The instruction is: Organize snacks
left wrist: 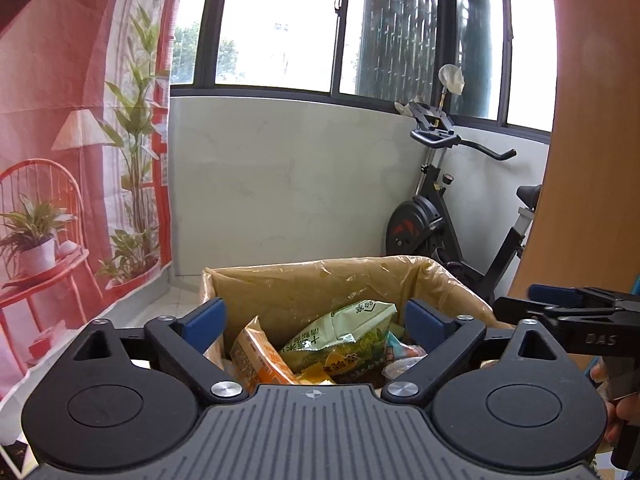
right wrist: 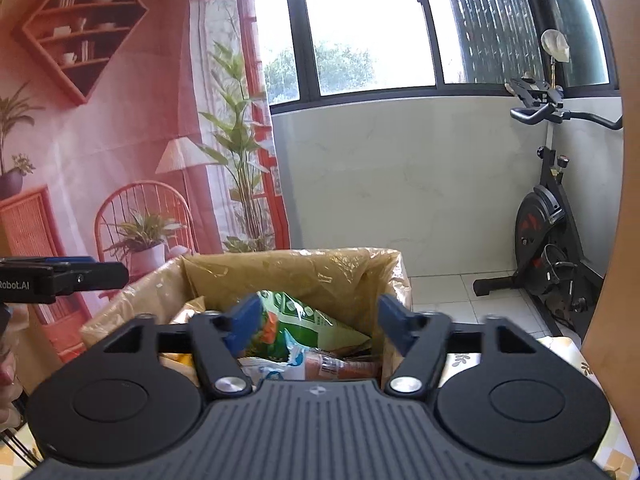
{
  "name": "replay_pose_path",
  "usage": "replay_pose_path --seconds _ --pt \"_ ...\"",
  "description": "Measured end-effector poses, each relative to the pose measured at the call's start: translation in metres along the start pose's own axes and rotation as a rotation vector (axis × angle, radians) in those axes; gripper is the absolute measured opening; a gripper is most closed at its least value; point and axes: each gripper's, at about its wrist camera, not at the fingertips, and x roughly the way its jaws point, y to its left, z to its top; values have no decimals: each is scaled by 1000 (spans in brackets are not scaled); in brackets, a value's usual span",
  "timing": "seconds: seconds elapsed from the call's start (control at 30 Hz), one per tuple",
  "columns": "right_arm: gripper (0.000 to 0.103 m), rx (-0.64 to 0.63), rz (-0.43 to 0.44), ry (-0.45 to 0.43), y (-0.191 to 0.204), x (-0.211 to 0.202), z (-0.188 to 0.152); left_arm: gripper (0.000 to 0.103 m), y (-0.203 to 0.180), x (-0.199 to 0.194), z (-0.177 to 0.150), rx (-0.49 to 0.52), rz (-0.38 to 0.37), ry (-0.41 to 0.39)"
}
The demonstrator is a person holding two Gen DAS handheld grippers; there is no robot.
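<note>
Two wrist views over one lined box [left wrist: 320, 280]. My left gripper [left wrist: 316, 320] stands with its blue pads wide apart and nothing between them; my right gripper [right wrist: 316, 320] does likewise. Neither touches a packet. In the left view the right gripper's body comes in at the right edge, with part of my hand [left wrist: 612, 400] beneath it; the right view shows the left gripper's body at its left edge.

The snacks lie loose in the box, heaped against one another below both sets of pads. Visible in the left view: a pale green bag [left wrist: 352, 332] leaning across the middle and an orange packet [left wrist: 256, 360] tilted to its left. In the right view a green bag [right wrist: 304, 320] stands highest, with a red-orange packet [right wrist: 340, 366] lying flat below it. Whether the two green bags are the same one I cannot tell.

Handling, as I judge it: these are light, air-filled film bags, soft and slippery, with brittle contents. I would pinch a flat sealed edge or a corner, not the puffed belly, which would squash or slide out. The thin plastic liner [right wrist: 360, 268] draped over the rim could snag on a pad.

An exercise bike [left wrist: 460, 220] stands well apart, by the wall.
</note>
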Motion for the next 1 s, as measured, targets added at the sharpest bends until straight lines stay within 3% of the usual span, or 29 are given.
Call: replay_pose_path --seconds 0.17,0.57,0.73,1.0 --pt "103 54 -12 -6 5 -24 6 98 -3 -17 4 10 35 -2" --pt "103 71 -17 -22 32 -79 16 98 -19 -72 9 59 81 -71" --pt "103 64 -26 -3 47 -101 20 98 -24 -96 10 36 77 -94" --pt "103 52 -69 21 65 -134 23 97 -31 -121 10 25 103 -83"
